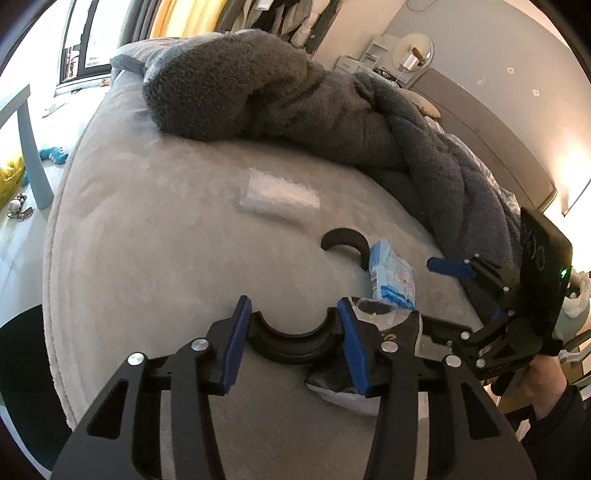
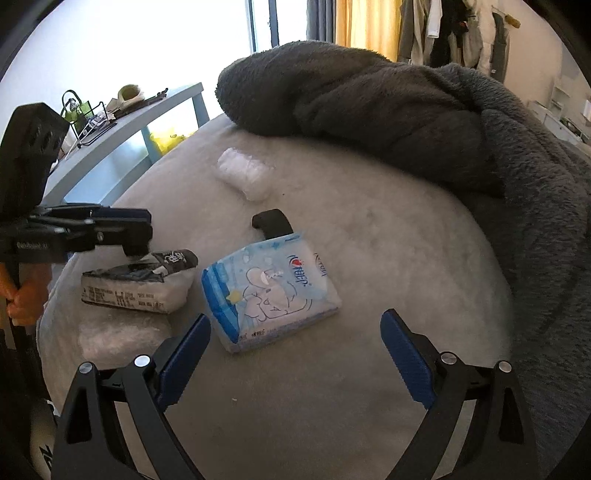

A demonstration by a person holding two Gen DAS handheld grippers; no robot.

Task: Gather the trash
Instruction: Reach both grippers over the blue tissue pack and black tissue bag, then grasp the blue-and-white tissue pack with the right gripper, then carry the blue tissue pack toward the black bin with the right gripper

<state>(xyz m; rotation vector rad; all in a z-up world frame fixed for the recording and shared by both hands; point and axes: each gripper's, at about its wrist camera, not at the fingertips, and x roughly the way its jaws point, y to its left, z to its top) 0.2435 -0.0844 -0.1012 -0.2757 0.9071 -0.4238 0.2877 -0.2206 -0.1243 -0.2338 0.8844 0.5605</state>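
grey bedding [image 2: 369, 258] carries the trash: my left gripper [image 1: 291, 339] stands half closed over a black-and-white wrapper [image 2: 144, 284], not clamped. my right gripper [image 2: 295, 354] gapes wide near the blue tissue pack [image 2: 269, 288]; a black curved piece [image 2: 271, 221] and crumpled plastic [image 2: 243, 171] lie farther.

Bed cover [image 2: 332, 387]: pale grey, plain. Blanket [image 2: 406, 110]: dark charcoal grey, fleecy. Tissue pack [image 2: 271, 291]: light blue and white, with a cartoon drawing and a darker blue striped edge. Wrapper [image 2: 136, 284]: black upper part, white lower part with black print (text unreadable). Curved clip [image 2: 271, 221]: black. Plastic roll [image 2: 243, 171]: translucent white. Each hand-held gripper [image 2: 295, 365]: black frame, blue pads. Curtain [image 2: 365, 26]: yellow.
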